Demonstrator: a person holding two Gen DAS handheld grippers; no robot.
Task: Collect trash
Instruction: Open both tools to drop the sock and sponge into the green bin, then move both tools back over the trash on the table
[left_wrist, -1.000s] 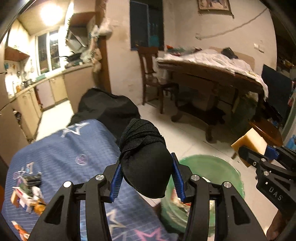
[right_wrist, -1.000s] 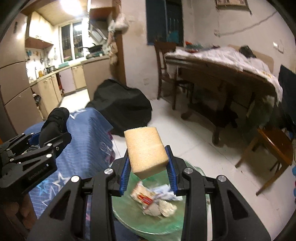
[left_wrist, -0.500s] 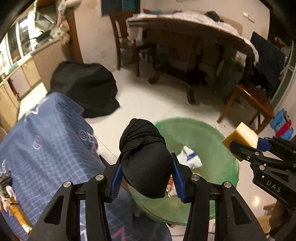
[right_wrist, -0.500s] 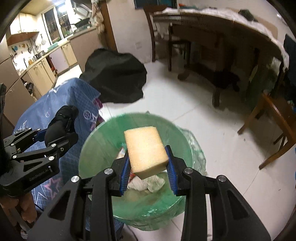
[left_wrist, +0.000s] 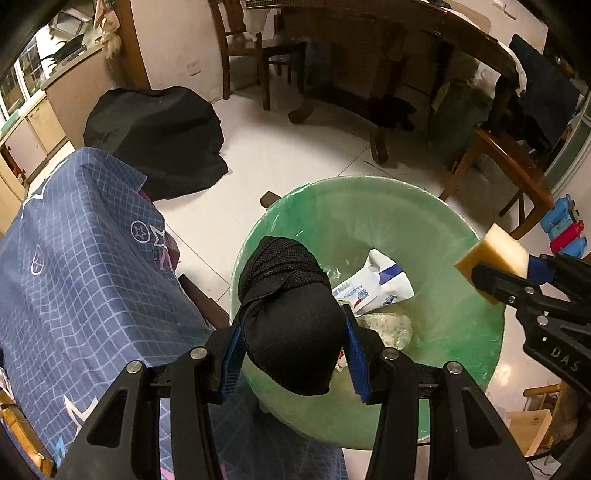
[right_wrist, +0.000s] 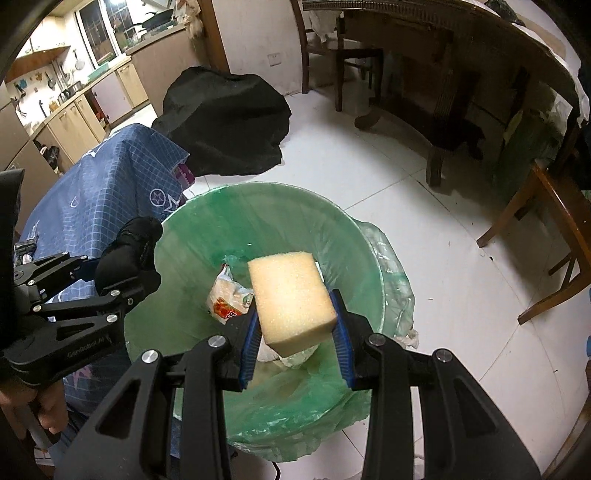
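My left gripper (left_wrist: 293, 354) is shut on a black rolled sock (left_wrist: 288, 314) and holds it over the near left rim of the trash bin (left_wrist: 424, 229), which has a green liner. My right gripper (right_wrist: 295, 343) is shut on a yellow sponge (right_wrist: 291, 299) above the bin's opening (right_wrist: 258, 221). The sponge (left_wrist: 495, 254) also shows at the right of the left wrist view, and the sock (right_wrist: 129, 254) at the left of the right wrist view. Wrappers (left_wrist: 373, 284) and crumpled trash (right_wrist: 229, 299) lie in the bin.
A table with a blue checked cloth (left_wrist: 74, 266) stands just left of the bin. A black bag (left_wrist: 159, 136) lies on the white floor behind. A dark dining table (right_wrist: 461, 66) and wooden chairs (left_wrist: 509, 162) stand farther back and to the right.
Both grippers have tilted down and moved over the bin, which now fills the middle of both views. Each still holds its item.
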